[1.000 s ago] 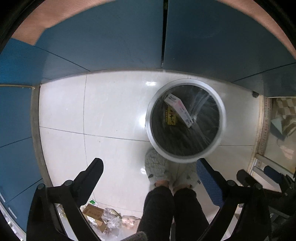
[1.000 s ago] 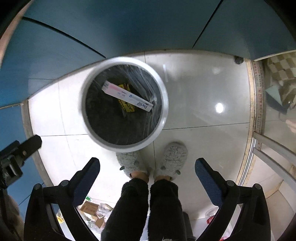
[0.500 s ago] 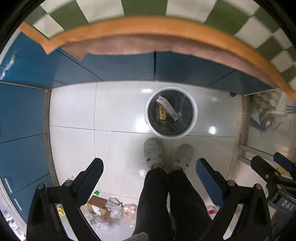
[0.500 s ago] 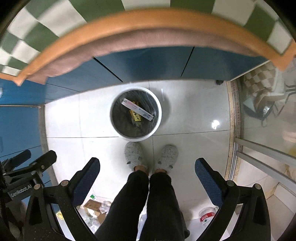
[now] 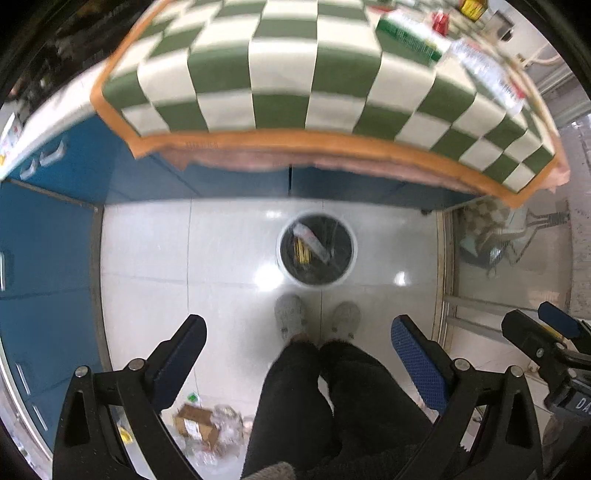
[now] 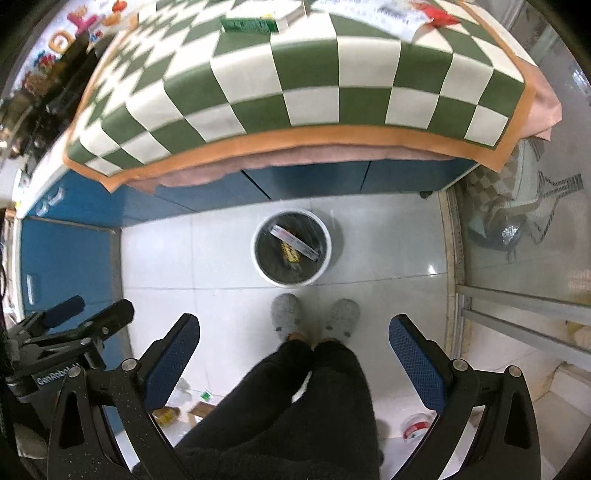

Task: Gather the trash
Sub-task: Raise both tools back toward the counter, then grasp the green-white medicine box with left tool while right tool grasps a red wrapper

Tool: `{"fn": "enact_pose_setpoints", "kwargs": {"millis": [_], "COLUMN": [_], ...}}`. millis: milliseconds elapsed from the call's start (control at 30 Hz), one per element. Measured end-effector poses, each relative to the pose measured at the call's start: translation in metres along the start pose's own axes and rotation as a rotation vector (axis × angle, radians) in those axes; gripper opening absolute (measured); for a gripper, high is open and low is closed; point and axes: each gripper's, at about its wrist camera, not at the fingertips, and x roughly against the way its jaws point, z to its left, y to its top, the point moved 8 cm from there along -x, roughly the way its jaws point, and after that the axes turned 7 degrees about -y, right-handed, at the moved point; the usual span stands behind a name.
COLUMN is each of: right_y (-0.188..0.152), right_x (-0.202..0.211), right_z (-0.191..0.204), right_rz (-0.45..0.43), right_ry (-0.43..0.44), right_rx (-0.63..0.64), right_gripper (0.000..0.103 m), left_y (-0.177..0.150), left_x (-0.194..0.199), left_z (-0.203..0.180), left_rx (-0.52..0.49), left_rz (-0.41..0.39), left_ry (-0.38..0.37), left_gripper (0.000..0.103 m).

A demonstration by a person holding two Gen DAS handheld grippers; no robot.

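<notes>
Both grippers hang high up and look straight down at the floor. Left gripper (image 5: 297, 354) has its two fingers spread wide with nothing between them. Right gripper (image 6: 293, 350) is spread wide too, and it holds nothing.

Down on the shiny white floor (image 6: 221, 258) stands a round white trash bin (image 6: 291, 283) with a dark bag inside. In the bin lies a long white box (image 6: 294, 243), tilted, and a yellow thing (image 6: 290, 254) peeks out from under it. The bin sits just in front of the blue cabinets (image 6: 314, 181).

A person stands right behind the bin in black pants (image 6: 314, 398) and fluffy grey slippers (image 6: 285, 312). The toes of the slippers are near the bin but do not touch it.

Above the cabinets is a table top with a green and white checked cloth (image 6: 314, 74) that has an orange edge. Some packets lie on the cloth far back: a green one (image 6: 247, 24), a red one (image 6: 437, 16) and a white one (image 5: 487, 74). They are blurry, so what they are is hard to tell.

More trash lies on the floor near the person's legs: a small brown box (image 5: 195, 424) next to some crinkly clear wrappers (image 5: 227, 428), and a little green and white scrap (image 6: 206, 396). A round white and red thing (image 6: 415, 428) lies on the floor on the other side
</notes>
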Motion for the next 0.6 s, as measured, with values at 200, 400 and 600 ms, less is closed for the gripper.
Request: {"fn": "enact_pose_setpoints", "kwargs": {"millis": [200,400,600], "right_y": [0.038,0.107,0.194], "right_x": [0.039,0.062,0.048], "right_z": [-0.008,-0.051,-0.112], "right_rz": [-0.095,-0.161,-0.169], "right_ry": [0.085,0.118,0.152], "right_rx": [-0.116,-0.235,-0.362], "right_gripper": [0.103,0.103,0.103], "left_y": [0.063,0.142,0.216], "left_x": [0.05,0.068,0.025], "left_z": [-0.01,-0.03,-0.068], "left_rx": [-0.045,0.019,0.246], "left_rz": [-0.181,-0.223,-0.093], "left_ry": [0.034,-0.007,-0.156], "left_gripper": [0.103,0.103,0.102]}}
